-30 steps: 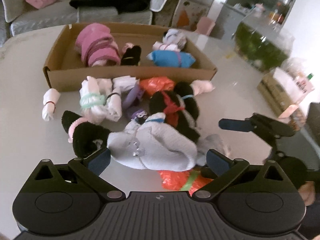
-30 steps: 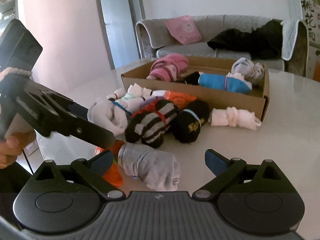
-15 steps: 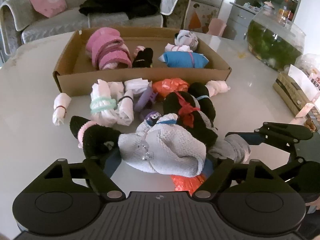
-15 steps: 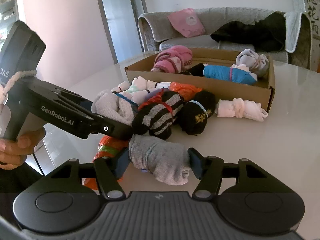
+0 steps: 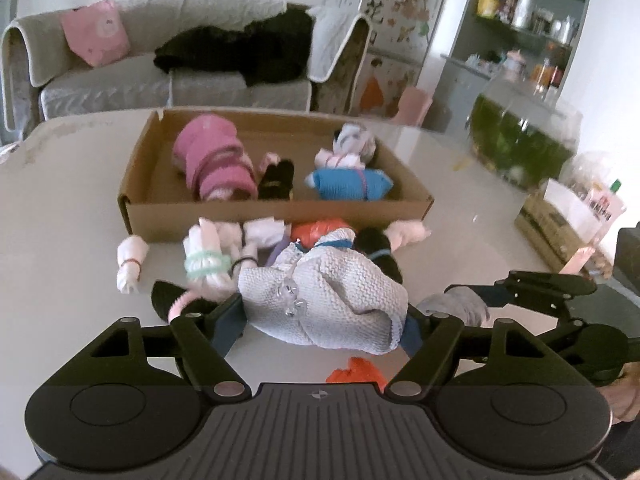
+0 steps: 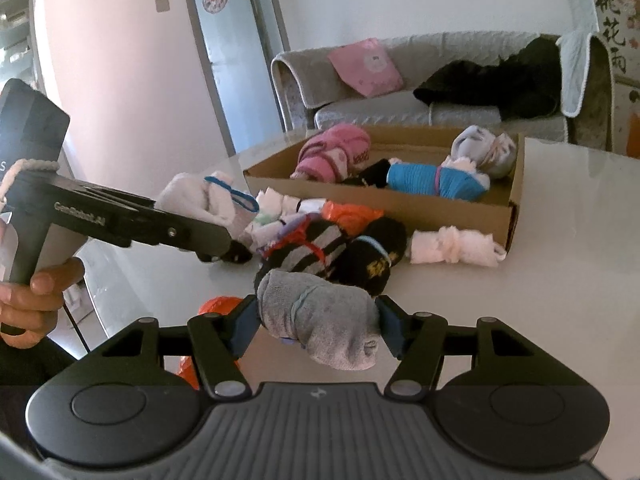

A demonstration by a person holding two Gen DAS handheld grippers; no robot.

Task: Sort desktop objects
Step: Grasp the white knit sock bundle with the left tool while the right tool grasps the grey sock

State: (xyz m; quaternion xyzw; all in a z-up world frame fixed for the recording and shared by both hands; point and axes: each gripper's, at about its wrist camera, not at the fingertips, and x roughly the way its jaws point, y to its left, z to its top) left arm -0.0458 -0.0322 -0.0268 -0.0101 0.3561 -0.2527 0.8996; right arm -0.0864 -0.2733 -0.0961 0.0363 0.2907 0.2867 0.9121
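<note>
My left gripper (image 5: 322,322) is shut on a pale grey knitted sock bundle (image 5: 320,296), held clear above the pile; the right wrist view shows that gripper (image 6: 208,224) from the side with the bundle (image 6: 200,200). My right gripper (image 6: 316,326) is shut on a grey sock roll (image 6: 316,316), both pads pressing its ends. Behind stands an open cardboard box (image 5: 280,212) holding a pink roll (image 5: 216,160), a black one (image 5: 276,180), a blue one (image 5: 348,184) and a grey-white one (image 5: 352,140).
Loose rolls lie in front of the box: white ones (image 5: 208,264), a small white one (image 5: 130,264), a striped black one (image 6: 308,244), a black one (image 6: 368,256), a pink-white one (image 6: 452,246), orange bundles (image 5: 356,372). A fish tank (image 5: 520,140) stands at the table's right.
Both grippers went from open to shut on their bundles. The left one then rose with the pale knitted bundle, off the pile. The right one stays in place.
</note>
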